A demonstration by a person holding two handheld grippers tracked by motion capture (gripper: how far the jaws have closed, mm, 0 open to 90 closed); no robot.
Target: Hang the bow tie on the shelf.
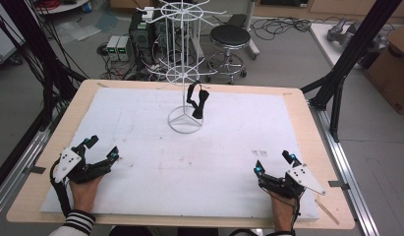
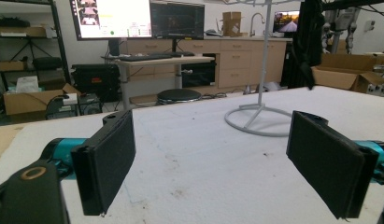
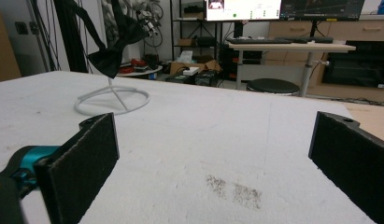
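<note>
- Bow tie [image 1: 197, 101] hangs from the white wire rack [image 1: 185, 64], which stands on the desk [image 1: 140, 137] at the far middle; its long axis runs nearly straight down
- Left gripper [image 1: 102, 149] rests at the near left corner, jaws spread wide and empty
- Right gripper [image 1: 273, 162] rests at the near right, likewise released with nothing between its jaws
- Both sit well apart from the tie, which lies ahead and inward of each; neither looks clearly nearer, so either hand could reach forward to it

The table [image 1: 317, 147] looks like pale wood. The white sheet [image 1: 140, 128] looks rough and stained. The wire rack [image 1: 185, 73] is thin white metal.
</note>
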